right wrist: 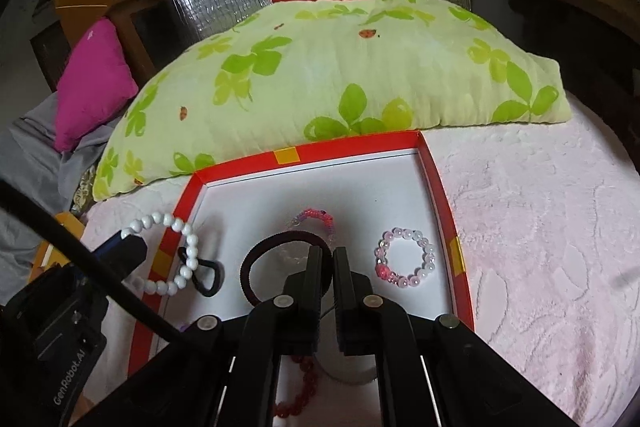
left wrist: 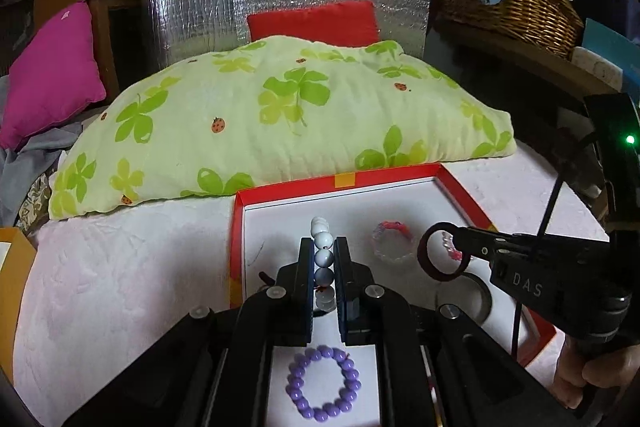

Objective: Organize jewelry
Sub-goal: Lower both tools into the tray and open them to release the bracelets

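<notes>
Left claw (left wrist: 324,255), its jaws closed on a strand of white round beads (left wrist: 323,255), carries it above the red-rimmed, white-floored shallow cardboard tray (left wrist: 460,187), presumably to lay it inside. Right claw (right wrist: 327,263), nearly closed, pinches a dark maroon elastic hair band (right wrist: 256,263). Below the claws, the tray holds a purple bead bracelet (left wrist: 324,383), a pink-and-clear bead bracelet (right wrist: 405,258), and a smaller pink one (right wrist: 314,217)

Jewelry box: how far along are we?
Done: the purple bracelet, pink-white bracelet and red beads lie in the red box. In hand: left gripper clamps the white bead bracelet; right gripper holds the dark hair tie. Left: set both down.
</notes>
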